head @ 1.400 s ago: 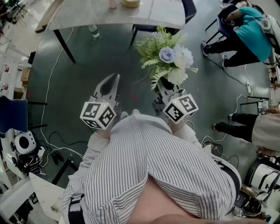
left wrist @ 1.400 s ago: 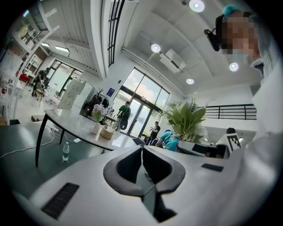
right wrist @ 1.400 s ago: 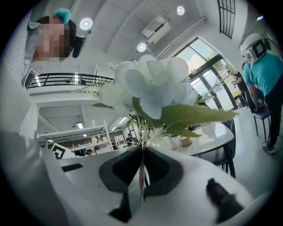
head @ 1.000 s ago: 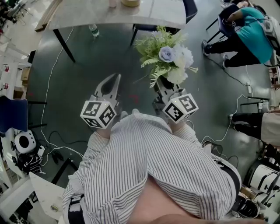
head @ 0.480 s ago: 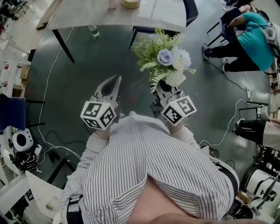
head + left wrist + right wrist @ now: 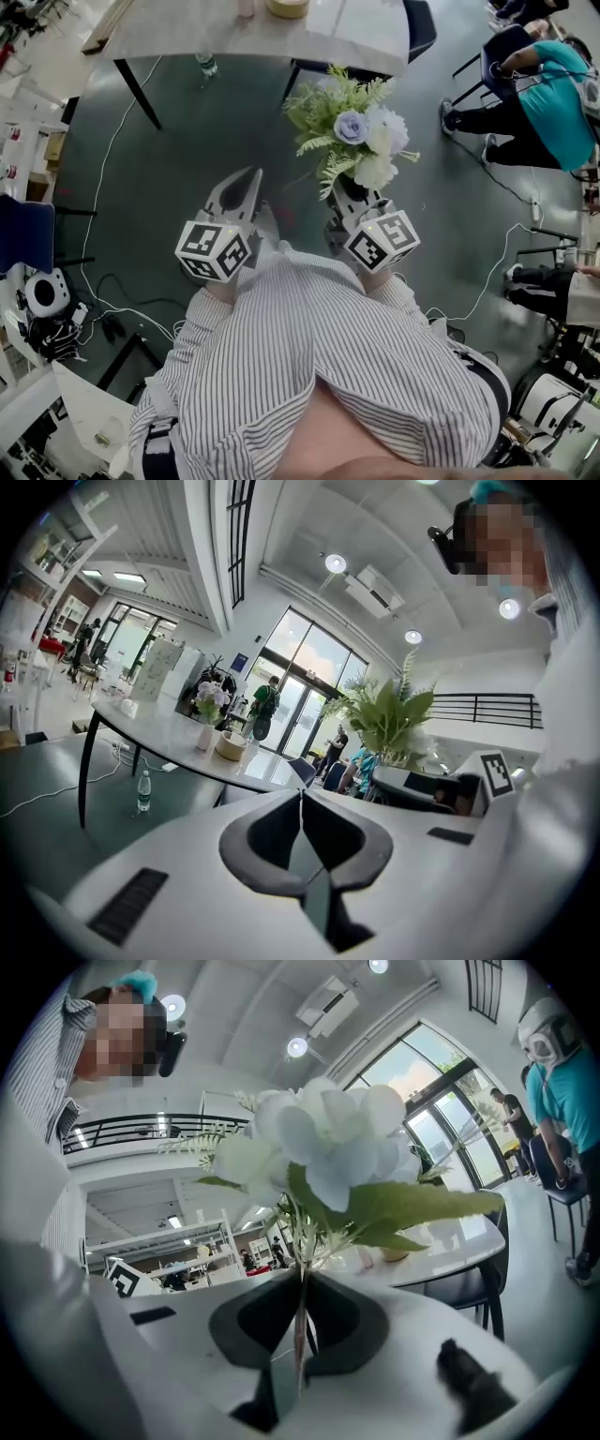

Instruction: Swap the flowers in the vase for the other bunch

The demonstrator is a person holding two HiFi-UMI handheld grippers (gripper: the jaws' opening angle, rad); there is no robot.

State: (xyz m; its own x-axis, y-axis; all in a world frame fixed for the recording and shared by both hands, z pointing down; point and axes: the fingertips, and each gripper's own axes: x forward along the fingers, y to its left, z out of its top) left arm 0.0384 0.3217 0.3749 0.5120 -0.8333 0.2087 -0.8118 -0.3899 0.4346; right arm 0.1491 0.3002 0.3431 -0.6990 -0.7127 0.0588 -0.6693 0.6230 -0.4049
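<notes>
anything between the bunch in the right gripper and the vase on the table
No obstacle shows on the floor before the table; a bottle stands aside. But the vase holds other flowers, filling the mouth where the bunch in the right gripper must go.

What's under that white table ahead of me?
A water bottle stands on the floor under the table, near its dark leg. From the head view the tabletop covers most of the floor beneath, so anything further under is hidden.
</notes>
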